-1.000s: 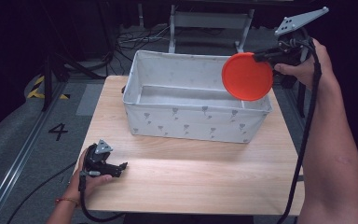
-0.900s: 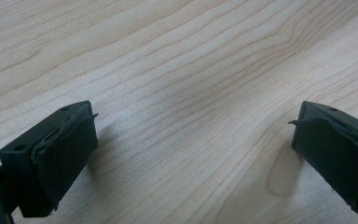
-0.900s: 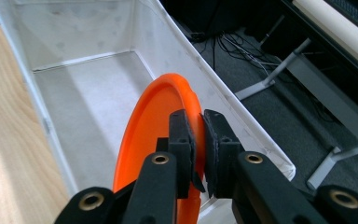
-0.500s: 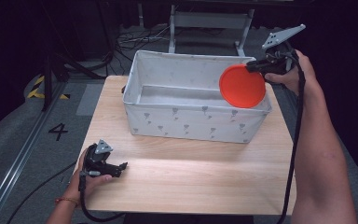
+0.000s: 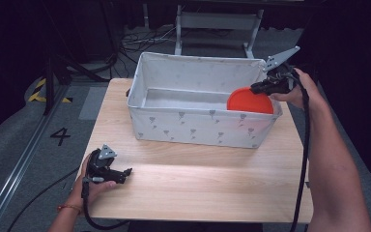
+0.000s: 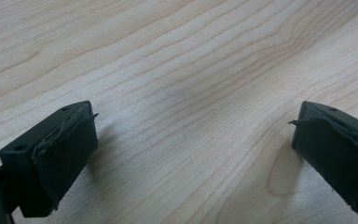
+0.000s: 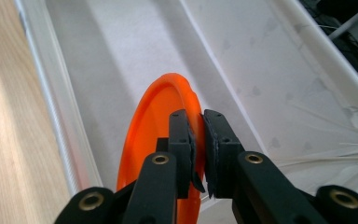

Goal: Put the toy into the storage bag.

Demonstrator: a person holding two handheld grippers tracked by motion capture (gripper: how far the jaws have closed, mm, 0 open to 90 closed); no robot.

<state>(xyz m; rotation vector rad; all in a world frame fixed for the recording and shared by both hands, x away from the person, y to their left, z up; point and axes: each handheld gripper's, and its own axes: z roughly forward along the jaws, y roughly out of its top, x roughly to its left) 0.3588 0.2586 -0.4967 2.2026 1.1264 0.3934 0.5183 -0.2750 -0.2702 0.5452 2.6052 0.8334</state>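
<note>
An orange plate (image 5: 249,101) stands on edge inside the right end of a white fabric bin (image 5: 203,128), its top just above the bin's rim. My right gripper (image 5: 257,88) is shut on the plate's upper rim. In the right gripper view the two jaws (image 7: 198,126) pinch the orange plate (image 7: 154,121) over the bin's pale floor (image 7: 121,56). My left gripper (image 5: 125,173) lies low on the wooden table (image 5: 198,188) near its front left corner. It is open (image 6: 191,149), with bare wood (image 6: 168,56) between its jaws.
The bin holds nothing but the plate. Bare table runs along its front. A grey metal frame (image 5: 217,21) and cables (image 5: 140,41) are behind the table. The floor at the left has a painted 4 (image 5: 60,136) and yellow-black tape (image 5: 41,92).
My right gripper has carried the orange plate down and slightly left, from above the bin's right rim into the bin. The left gripper has stayed put.
</note>
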